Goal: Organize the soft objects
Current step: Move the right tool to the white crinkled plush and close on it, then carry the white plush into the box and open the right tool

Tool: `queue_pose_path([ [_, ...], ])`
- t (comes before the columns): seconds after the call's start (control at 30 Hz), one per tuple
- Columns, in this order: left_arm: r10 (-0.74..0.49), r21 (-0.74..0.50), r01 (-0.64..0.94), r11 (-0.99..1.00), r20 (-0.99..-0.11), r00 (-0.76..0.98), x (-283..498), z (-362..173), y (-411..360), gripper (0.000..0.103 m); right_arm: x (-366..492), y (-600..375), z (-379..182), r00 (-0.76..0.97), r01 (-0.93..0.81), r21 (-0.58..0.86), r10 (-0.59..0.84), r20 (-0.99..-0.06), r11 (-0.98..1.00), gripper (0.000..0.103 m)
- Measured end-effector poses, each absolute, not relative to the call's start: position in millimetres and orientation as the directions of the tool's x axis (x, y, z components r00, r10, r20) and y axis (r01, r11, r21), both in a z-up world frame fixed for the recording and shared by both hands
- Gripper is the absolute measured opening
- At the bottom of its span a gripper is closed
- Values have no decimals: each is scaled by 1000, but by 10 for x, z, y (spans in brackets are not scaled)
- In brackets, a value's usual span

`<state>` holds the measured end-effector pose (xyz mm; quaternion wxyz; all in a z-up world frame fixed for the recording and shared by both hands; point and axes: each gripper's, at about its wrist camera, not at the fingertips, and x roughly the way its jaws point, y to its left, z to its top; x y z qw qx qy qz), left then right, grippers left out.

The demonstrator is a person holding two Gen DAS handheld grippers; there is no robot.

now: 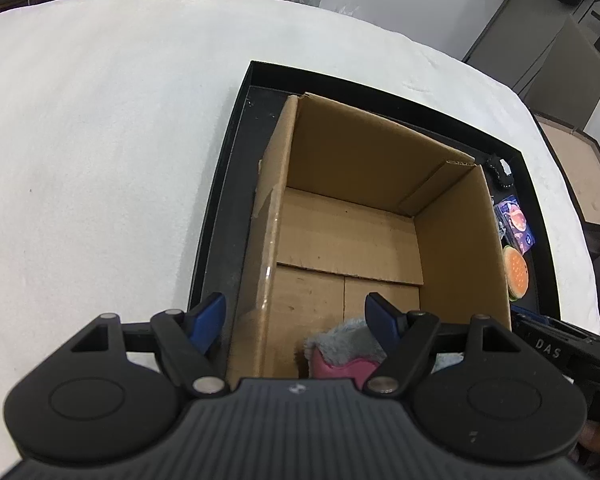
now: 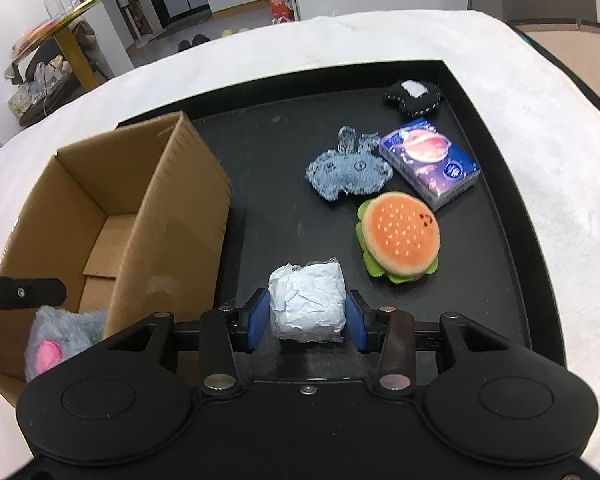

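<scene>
An open cardboard box [image 1: 352, 216] stands on a black tray [image 1: 220, 208]. A grey and pink plush [image 1: 340, 350] lies in its near corner, also in the right wrist view [image 2: 56, 344]. My left gripper [image 1: 296, 322] is open above the box's near edge, empty. My right gripper [image 2: 307, 322] is shut on a crumpled white paper wad [image 2: 307, 306] over the tray [image 2: 512, 280]. On the tray lie a plush burger [image 2: 400, 236], a denim patch [image 2: 348, 172], a blue tissue pack [image 2: 430, 160] and a black plush [image 2: 412, 96].
The tray sits on a white cloth-covered table [image 1: 100, 140]. The box [image 2: 140, 220] fills the tray's left part. The burger [image 1: 515, 272] and tissue pack [image 1: 516, 226] lie right of the box. Room furniture and slippers are beyond the table.
</scene>
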<state>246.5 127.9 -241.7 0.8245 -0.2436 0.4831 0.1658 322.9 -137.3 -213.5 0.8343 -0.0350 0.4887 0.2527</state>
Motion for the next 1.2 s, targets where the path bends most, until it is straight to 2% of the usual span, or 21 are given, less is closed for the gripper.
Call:
queue_pose_path([
  [0.4,38,-280,-507,815,-847,530,2291,-2311,1363,75,3193,-1342,-1767,468,-454,174,400,-788,874,41],
  [0.63,39,-326,-525,786,-822,568,2134,-2307,1462,69,3169,-1288,-1506,488,-440,225,442,-752,869,41],
  [0.7,39,-332,-525,784,-817,575,2106,-2300,1477,66,3152,-1269,-1460,497,-445,225,448,-743,867,41],
  [0.87,-2,-379,-507,774,-803,596,2045,-2304,1509,38,3100,-1181,-1337,516,-459,221,461,-722,860,41],
  [0.93,-16,-393,-501,771,-799,601,2031,-2316,1516,30,3075,-1127,-1299,518,-472,217,468,-716,854,41],
  [1.07,-23,-401,-492,773,-792,610,2010,-2325,1521,22,3003,-994,-1232,517,-496,218,488,-704,841,41],
  [1.2,-32,-424,-498,757,-784,619,1953,-2336,1562,19,2926,-883,-1195,512,-514,217,500,-698,830,41],
])
